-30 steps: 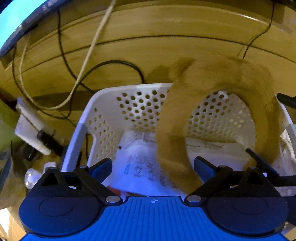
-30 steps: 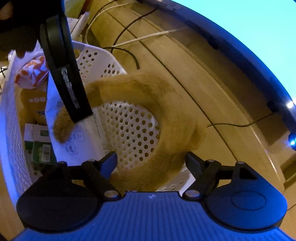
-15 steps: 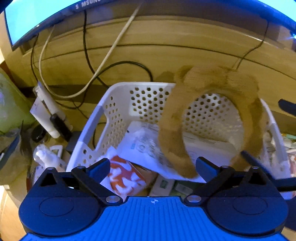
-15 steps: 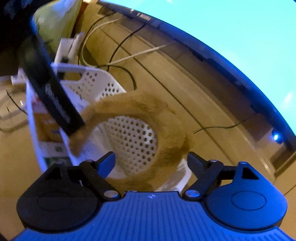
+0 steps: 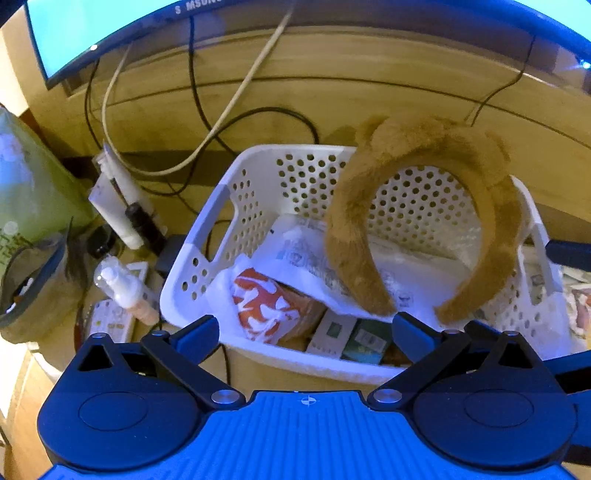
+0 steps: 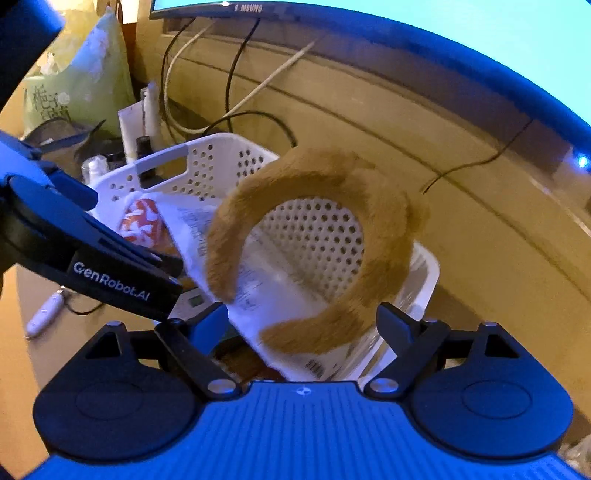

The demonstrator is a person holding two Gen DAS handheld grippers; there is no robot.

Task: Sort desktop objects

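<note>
A fuzzy tan horseshoe headband [image 5: 424,177] is arching mid-frame over the perforated white plastic basket [image 5: 207,236]; both claws are gaping, released.

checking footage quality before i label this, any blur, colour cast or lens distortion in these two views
Left wrist view: warm yellow light, a blue cast on the left gripper, strong fisheye bending of the desk edge, and the fuzzy headband and white basket fairly sharp. Right wrist view: the headband is motion-smeared, the monitor blown out to flat cyan, and the right gripper tinted blue.
</note>
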